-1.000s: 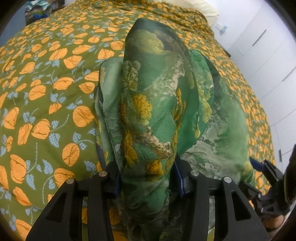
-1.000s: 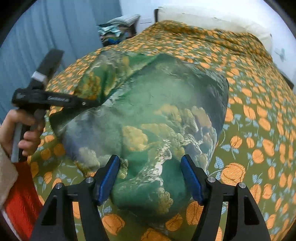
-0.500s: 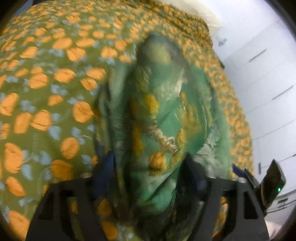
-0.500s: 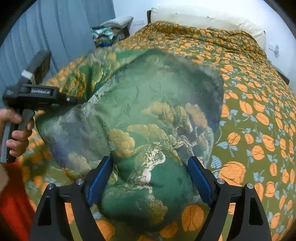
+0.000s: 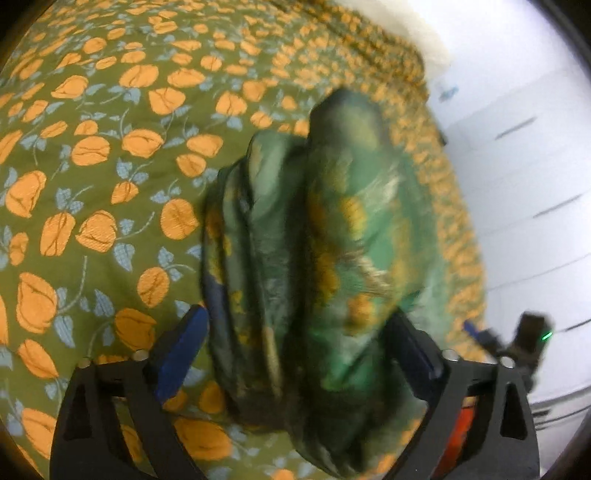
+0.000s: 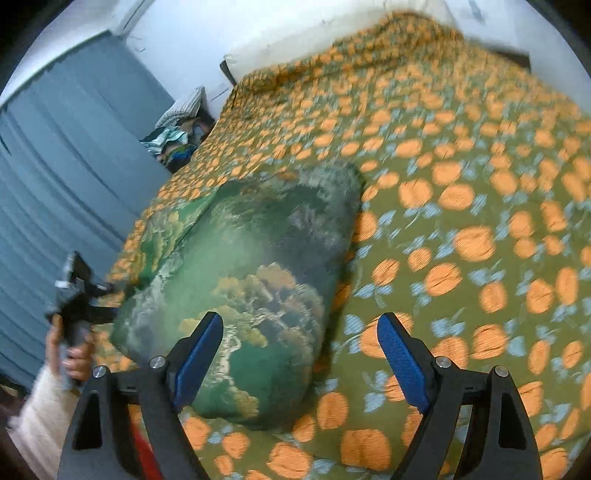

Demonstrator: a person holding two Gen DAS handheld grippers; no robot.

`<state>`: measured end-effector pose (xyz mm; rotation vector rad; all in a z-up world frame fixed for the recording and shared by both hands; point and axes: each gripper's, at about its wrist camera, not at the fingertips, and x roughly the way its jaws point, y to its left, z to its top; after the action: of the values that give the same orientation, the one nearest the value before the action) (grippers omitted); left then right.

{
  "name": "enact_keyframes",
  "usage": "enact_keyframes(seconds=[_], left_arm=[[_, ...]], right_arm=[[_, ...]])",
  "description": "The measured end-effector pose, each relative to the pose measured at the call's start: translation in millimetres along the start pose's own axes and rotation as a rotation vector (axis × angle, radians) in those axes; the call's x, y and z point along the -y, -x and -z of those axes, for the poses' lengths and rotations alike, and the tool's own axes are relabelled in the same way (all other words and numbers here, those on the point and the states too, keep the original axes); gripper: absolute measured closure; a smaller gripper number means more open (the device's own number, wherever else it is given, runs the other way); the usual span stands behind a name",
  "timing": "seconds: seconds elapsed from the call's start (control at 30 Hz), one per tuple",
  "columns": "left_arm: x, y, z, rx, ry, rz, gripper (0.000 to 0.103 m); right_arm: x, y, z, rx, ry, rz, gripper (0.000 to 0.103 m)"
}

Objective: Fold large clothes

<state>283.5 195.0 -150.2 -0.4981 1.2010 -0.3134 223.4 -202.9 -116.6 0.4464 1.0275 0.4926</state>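
A bed [image 6: 480, 184] in orange-flowered olive cover stands between blue curtains [image 6: 55, 177] and white cabinets [image 5: 524, 166].

A: Where does the left wrist view look from?
B: From just behind the left tool [image 5: 295, 354], tilted down onto the bed [image 5: 110, 166], very close to the folded green garment [image 5: 325, 258]. The white cabinets [image 5: 524, 177] lie beyond the garment on its right.

A: And the right wrist view?
B: From behind the right tool [image 6: 301, 354], also angled down, with the garment [image 6: 251, 266] near on its left. The curtain [image 6: 62, 192] hangs further left; the pillow [image 6: 332, 33] lies far beyond.

A: What do both share?
B: The garment and the bed [image 6: 461, 221] around it; each view also catches the other tool at the garment's far side.
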Motion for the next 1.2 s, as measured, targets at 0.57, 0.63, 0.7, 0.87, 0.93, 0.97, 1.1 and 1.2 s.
enact_keyframes(seconds=[0.57, 0.63, 0.7, 0.87, 0.93, 0.97, 1.1, 1.2], left_arm=[[5, -49, 6, -0.071, -0.059, -0.045, 0.043], [19, -36, 11, -0.041, -0.102, -0.061, 0.051], [28, -23, 15, -0.009, -0.120, -0.047, 0.054], [54, -2, 6, 0.054, -0.167, -0.041, 0.055], [67, -4, -7, 0.070, -0.179, -0.033, 0.055], [70, -5, -11, 0.073, -0.181, -0.028, 0.055], [92, -23, -39, 0.078, -0.197, -0.021, 0.055], [104, -48, -58, 0.061, -0.206, -0.016, 0.055]], right_arm=[[18, -128, -13, -0.231, -0.018, -0.223, 0.022], [-6, -115, -13, -0.185, 0.123, -0.155, 0.028], [-24, -103, -12, -0.145, 0.212, -0.124, 0.031], [-49, -70, -21, -0.035, 0.310, -0.115, 0.032], [-44, -64, -34, -0.015, 0.309, -0.116, 0.032], [-42, -64, -40, -0.010, 0.303, -0.117, 0.032], [-21, -60, -71, 0.012, 0.268, -0.101, 0.032], [3, -57, -92, 0.016, 0.233, -0.083, 0.032]])
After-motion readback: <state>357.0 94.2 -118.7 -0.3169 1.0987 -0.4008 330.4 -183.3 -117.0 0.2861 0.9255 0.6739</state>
